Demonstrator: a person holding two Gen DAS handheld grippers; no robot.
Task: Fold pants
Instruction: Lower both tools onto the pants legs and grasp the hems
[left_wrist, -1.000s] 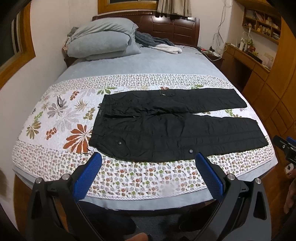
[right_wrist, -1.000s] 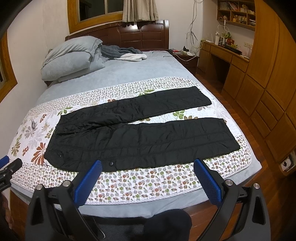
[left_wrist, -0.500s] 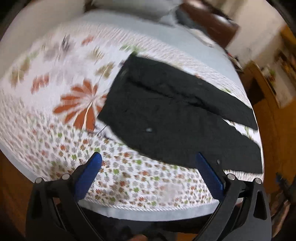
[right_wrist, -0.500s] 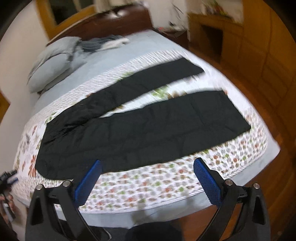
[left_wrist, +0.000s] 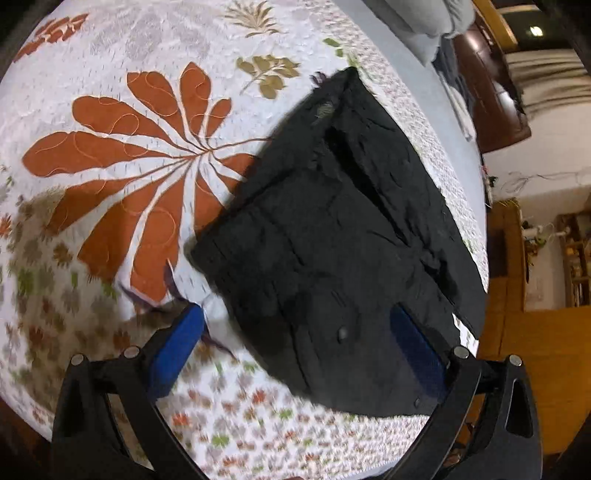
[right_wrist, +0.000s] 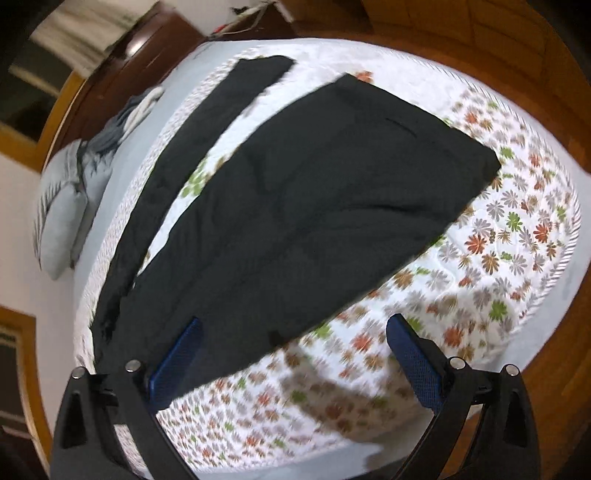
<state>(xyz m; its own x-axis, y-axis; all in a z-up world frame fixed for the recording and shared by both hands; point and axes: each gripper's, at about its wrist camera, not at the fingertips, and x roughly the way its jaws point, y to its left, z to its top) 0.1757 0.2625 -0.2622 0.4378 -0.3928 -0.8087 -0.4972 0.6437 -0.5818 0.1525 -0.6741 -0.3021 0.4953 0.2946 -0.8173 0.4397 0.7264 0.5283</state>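
Black pants (left_wrist: 332, 240) lie flat on a floral quilt (left_wrist: 110, 166), legs spread apart. In the left wrist view I look down on the waistband end; my left gripper (left_wrist: 295, 321) hovers open over the near waist corner, one blue finger (left_wrist: 177, 339) above the quilt and the other above the fabric. The right wrist view shows both legs, with the near leg (right_wrist: 314, 206) ending in a hem at the right. My right gripper (right_wrist: 291, 332) is open above that leg's near edge, holding nothing.
Grey pillows (right_wrist: 62, 206) and a bundle of clothes lie toward the dark wooden headboard (left_wrist: 491, 92). Wooden floor (right_wrist: 535, 55) surrounds the bed's foot. Wooden cabinets (left_wrist: 535, 350) stand beside the bed. Bare quilt lies in front of the pants.
Both grippers have dropped from a far view of the bed to close above the pants, the left toward the waistband, the right toward the near leg. Both stay open.
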